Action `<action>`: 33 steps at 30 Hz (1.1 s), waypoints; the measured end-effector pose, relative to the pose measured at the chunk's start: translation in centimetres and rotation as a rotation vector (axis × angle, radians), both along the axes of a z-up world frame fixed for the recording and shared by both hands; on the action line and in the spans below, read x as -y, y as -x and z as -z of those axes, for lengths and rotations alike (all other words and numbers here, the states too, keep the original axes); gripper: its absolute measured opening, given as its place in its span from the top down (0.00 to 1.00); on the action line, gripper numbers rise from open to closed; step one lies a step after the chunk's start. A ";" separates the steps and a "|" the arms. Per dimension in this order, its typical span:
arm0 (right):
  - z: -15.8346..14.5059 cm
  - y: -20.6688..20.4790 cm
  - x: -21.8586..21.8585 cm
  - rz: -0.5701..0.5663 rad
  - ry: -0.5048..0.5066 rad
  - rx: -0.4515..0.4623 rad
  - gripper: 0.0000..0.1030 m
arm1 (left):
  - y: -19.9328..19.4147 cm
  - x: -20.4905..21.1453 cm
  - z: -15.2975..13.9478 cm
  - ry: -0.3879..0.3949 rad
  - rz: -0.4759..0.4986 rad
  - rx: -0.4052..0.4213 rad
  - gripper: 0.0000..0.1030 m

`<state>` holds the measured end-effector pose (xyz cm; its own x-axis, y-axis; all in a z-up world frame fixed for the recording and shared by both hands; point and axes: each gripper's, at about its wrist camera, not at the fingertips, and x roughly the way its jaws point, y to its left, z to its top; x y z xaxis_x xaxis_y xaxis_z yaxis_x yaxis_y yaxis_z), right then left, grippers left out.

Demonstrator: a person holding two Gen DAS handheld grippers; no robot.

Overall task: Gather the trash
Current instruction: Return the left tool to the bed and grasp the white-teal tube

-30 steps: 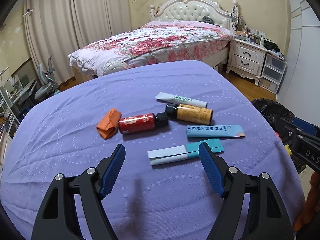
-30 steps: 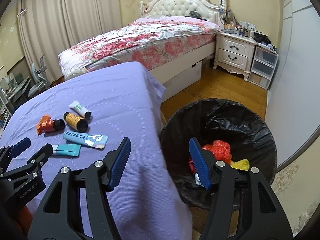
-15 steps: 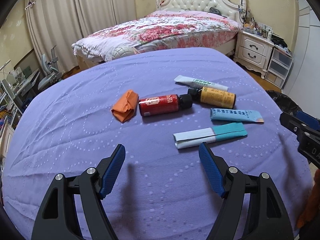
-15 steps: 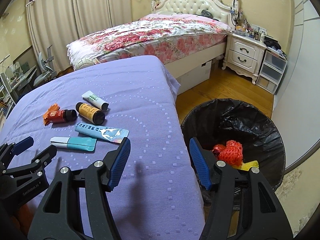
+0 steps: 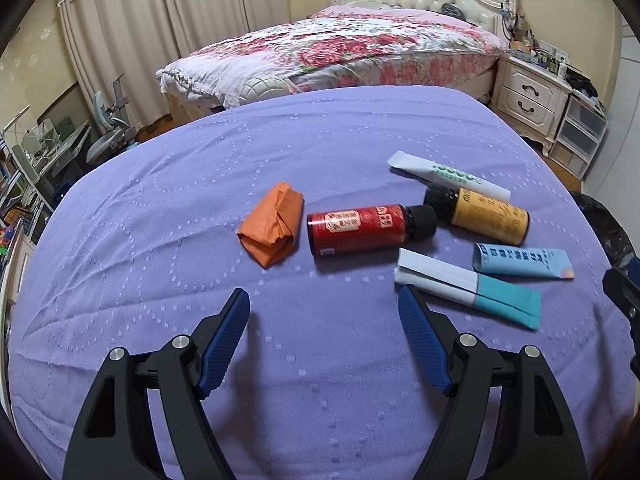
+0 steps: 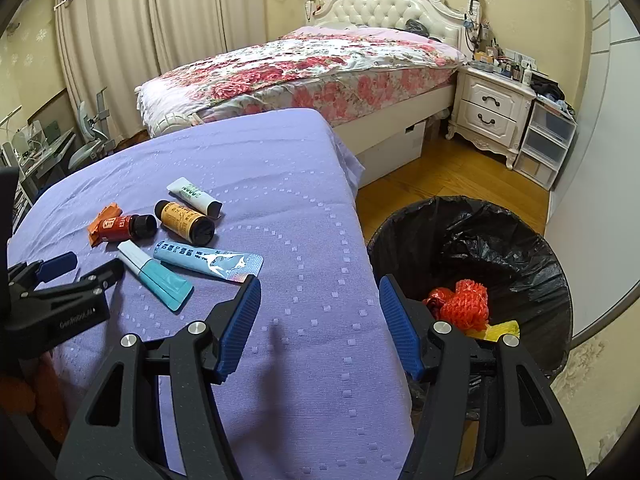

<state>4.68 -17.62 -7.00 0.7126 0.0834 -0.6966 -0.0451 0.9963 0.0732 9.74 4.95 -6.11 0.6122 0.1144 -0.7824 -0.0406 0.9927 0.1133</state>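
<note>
The purple-covered table (image 5: pixel 320 152) is viewed from each wrist, obliquely downward, close up. The right view is offset toward the bin (image 6: pixel 520 240). The table's clutter is shared.

1. Both views are evenly and fairly brightly lit with a warm, yellowish indoor cast; no lamp shows in either picture.
2. Shadows are soft: the left hand-held gripper (image 5: pixel 324 300) throws a faint dark patch on the purple cloth (image 5: pixel 200 184) just beyond its fingers, and the right hand-held gripper (image 6: pixel 320 292) does the same.
3. Focus is sharp on the near table and holds on the far bed (image 6: pixel 304 64); no motion blur shows.
4. Fisheye bending is strong: the curtains (image 5: pixel 132 40) bow, and the table edge curves.
5. Black vignette fills the corners.
6. The black bin liner (image 6: pixel 500 240) carries small glossy highlights; the red bottle (image 5: pixel 360 228) shows a mild sheen.
</note>
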 end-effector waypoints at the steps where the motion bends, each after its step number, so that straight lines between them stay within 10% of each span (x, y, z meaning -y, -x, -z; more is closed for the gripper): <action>1: 0.0 0.0 0.0 0.000 -0.001 0.001 0.42 | 0.1 -0.1 0.0 0.005 -0.003 -0.001 0.28; 33: 0.1 0.7 2.0 0.012 -0.059 0.016 0.41 | -1.8 3.2 -0.8 0.038 -0.017 0.007 0.27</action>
<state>3.98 -19.62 -7.07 0.7246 0.1153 -0.6795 -0.0348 0.9908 0.1310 11.51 1.76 -5.27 0.6156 0.0949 -0.7823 -0.0578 0.9955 0.0753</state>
